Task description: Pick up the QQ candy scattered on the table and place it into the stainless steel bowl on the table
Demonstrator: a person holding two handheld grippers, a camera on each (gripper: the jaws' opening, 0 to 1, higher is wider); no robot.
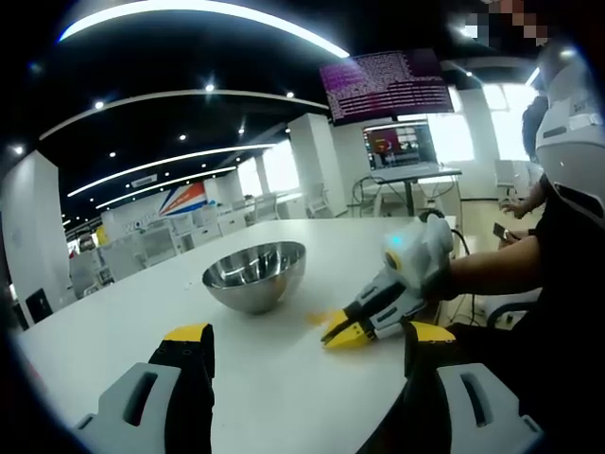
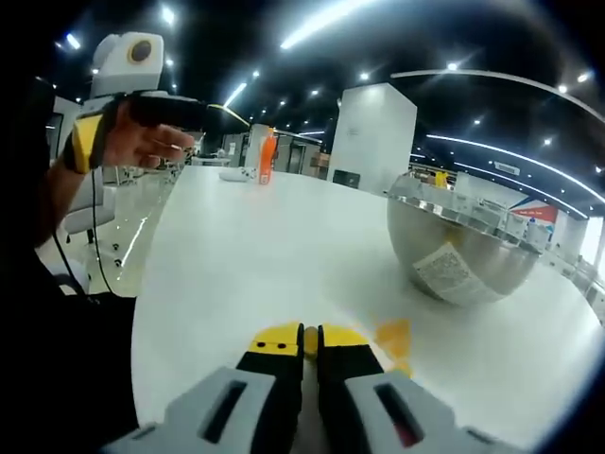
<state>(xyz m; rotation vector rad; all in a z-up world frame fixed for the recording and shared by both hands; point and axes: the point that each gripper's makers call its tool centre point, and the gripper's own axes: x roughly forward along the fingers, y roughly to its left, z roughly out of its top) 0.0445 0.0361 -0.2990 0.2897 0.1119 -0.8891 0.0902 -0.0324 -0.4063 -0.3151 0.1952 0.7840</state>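
Presumably light, soft, slippery: QQ candy (image 2: 310,340) pinched between pressed-together right gripper (image 2: 310,352) tips at lower centre, yellow pieces (image 2: 394,338) beside, stainless steel bowl (image 2: 460,248) right; left gripper (image 1: 307,333) spread.

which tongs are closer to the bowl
Right. The right tongs sit on the table just beside the bowl, shut on a candy; the left tongs hang farther back, open.

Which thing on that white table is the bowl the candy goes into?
Start at the big white table. Near its middle stands the stainless steel bowl, just beyond the right gripper. It is the round, mirror-shiny metal thing, with a paper label on its side.
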